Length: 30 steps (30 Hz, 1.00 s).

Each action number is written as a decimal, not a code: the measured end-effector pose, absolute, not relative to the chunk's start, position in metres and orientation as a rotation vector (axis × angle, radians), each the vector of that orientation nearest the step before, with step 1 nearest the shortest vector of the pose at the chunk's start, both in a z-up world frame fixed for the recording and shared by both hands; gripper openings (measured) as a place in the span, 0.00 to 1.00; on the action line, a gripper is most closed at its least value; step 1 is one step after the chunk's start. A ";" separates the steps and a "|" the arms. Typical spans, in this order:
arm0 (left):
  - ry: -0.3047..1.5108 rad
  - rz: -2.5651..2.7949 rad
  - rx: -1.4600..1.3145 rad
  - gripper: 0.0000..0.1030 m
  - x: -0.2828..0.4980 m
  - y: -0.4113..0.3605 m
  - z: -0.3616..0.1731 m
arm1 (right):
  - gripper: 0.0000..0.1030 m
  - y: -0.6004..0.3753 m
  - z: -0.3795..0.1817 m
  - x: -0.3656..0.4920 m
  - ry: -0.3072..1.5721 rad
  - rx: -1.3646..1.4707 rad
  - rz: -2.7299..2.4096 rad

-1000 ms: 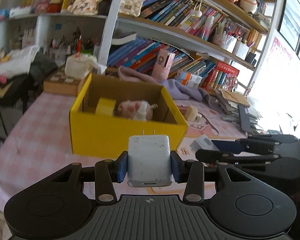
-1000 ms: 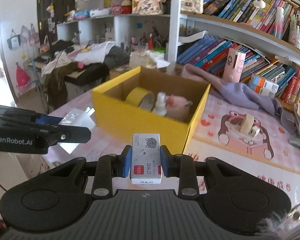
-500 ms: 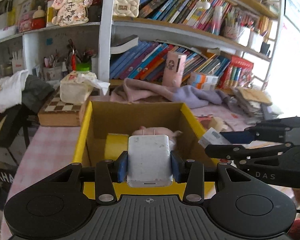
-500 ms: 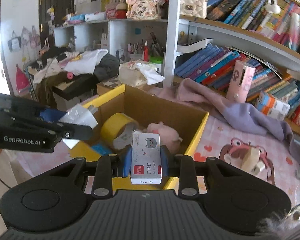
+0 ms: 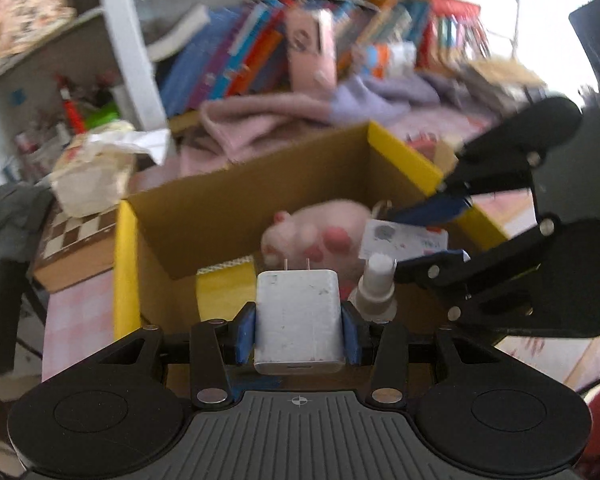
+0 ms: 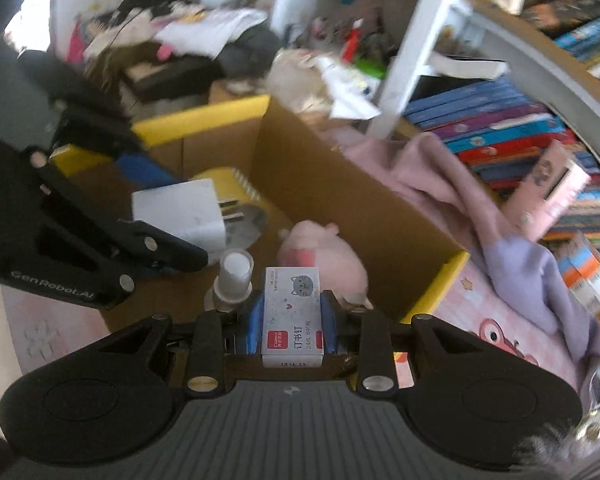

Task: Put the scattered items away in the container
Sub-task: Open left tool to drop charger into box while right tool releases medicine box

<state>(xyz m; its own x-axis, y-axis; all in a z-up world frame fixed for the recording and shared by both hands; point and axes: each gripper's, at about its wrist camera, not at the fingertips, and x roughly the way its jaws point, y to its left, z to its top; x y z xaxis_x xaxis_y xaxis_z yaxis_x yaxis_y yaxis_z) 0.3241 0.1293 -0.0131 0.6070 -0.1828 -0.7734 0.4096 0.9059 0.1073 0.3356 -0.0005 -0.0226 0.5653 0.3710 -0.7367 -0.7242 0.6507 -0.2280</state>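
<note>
left gripper [image 5: 299, 320] clamps charger [image 5: 299, 314], prongs forward | right gripper [image 6: 292, 318] clamps staple box [image 6: 293, 314] lengthwise

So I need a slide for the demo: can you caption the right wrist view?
Right gripper holding a staples box above the yellow cardboard box, left gripper alongside with a white charger.

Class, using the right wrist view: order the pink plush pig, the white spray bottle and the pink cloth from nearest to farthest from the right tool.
1. White spray bottle, just left of the right tool, in the yellow box.
2. Pink plush pig, beyond, slightly right, in the box.
3. Pink cloth, outside the box, upper right.
</note>
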 end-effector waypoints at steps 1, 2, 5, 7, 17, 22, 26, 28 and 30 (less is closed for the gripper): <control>0.880 -0.353 0.318 0.41 0.329 0.127 -0.016 | 0.27 0.001 -0.025 0.338 0.713 -0.579 0.698; 0.902 -0.355 0.348 0.41 0.333 0.125 -0.020 | 0.27 0.004 -0.028 0.341 0.717 -0.600 0.706; 0.928 -0.364 0.427 0.40 0.341 0.118 -0.026 | 0.27 0.008 -0.034 0.349 0.742 -0.634 0.727; 0.934 -0.380 0.431 0.41 0.344 0.116 -0.027 | 0.27 0.009 -0.038 0.354 0.756 -0.639 0.736; 0.942 -0.387 0.393 0.44 0.347 0.116 -0.033 | 0.28 0.008 -0.045 0.359 0.773 -0.616 0.748; 0.883 -0.358 0.361 0.57 0.336 0.121 -0.022 | 0.36 0.007 -0.040 0.353 0.752 -0.604 0.732; 0.843 -0.345 0.335 0.58 0.321 0.123 -0.011 | 0.36 0.004 -0.032 0.345 0.729 -0.593 0.714; 0.820 -0.335 0.324 0.58 0.313 0.124 -0.006 | 0.36 0.002 -0.028 0.340 0.717 -0.586 0.698; 0.796 -0.318 0.311 0.58 0.305 0.125 0.000 | 0.37 0.000 -0.023 0.335 0.703 -0.575 0.681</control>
<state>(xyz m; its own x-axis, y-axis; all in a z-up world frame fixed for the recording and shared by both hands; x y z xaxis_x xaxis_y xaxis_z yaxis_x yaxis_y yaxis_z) 0.3051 0.1253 -0.0003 0.6570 -0.1606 -0.7366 0.3916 0.9076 0.1514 0.3345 -0.0002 -0.0234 0.5703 0.3629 -0.7370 -0.7253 0.6437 -0.2443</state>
